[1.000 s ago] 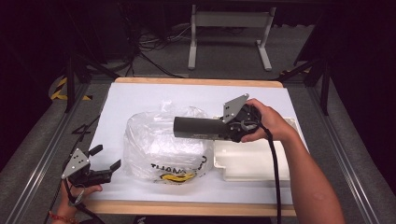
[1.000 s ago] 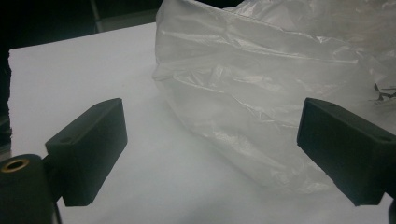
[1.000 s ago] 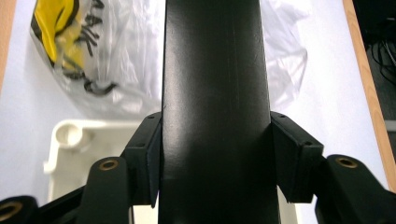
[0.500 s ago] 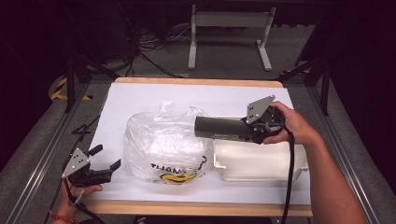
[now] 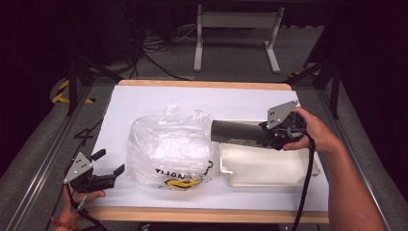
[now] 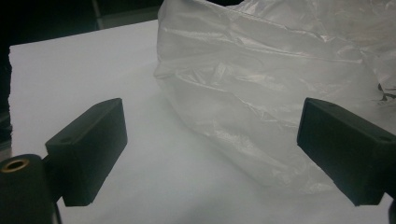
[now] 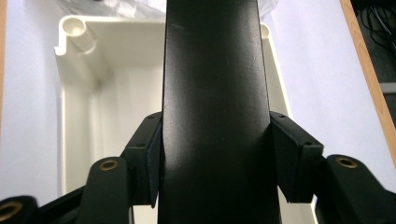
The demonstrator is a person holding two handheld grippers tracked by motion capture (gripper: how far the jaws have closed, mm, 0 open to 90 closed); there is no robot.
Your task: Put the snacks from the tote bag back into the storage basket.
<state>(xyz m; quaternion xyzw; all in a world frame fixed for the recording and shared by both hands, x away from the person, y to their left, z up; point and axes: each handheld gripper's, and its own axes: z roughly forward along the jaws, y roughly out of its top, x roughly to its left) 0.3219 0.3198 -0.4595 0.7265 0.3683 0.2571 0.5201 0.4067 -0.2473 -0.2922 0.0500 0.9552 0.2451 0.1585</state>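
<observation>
Two grippers at work. Right gripper [image 5: 269, 136] pinches a dark tube [image 5: 238, 133], held level over the white tray [image 5: 269, 168], beside the plastic bag [image 5: 168, 149]. Left gripper [image 5: 107, 164] waits spread near the bag. Carrying step; next, likely lower the tube squarely into the tray.

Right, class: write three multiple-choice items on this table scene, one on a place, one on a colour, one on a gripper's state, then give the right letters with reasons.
1. Where is the clear crinkled plastic bag?
A. left of the white plastic tray
B. inside it
C. on the floor

2. What colour is the long cylinder?
A. red
B. dark grey
C. yellow

3. How is the right gripper?
A. open, holding nothing
B. shut on the cylinder
C. lying on the table

Key: 1 A, the high view shows the bag beside the tray's left end; 2 B, it looks dark grey there; 3 B, both pads press its sides.
</observation>
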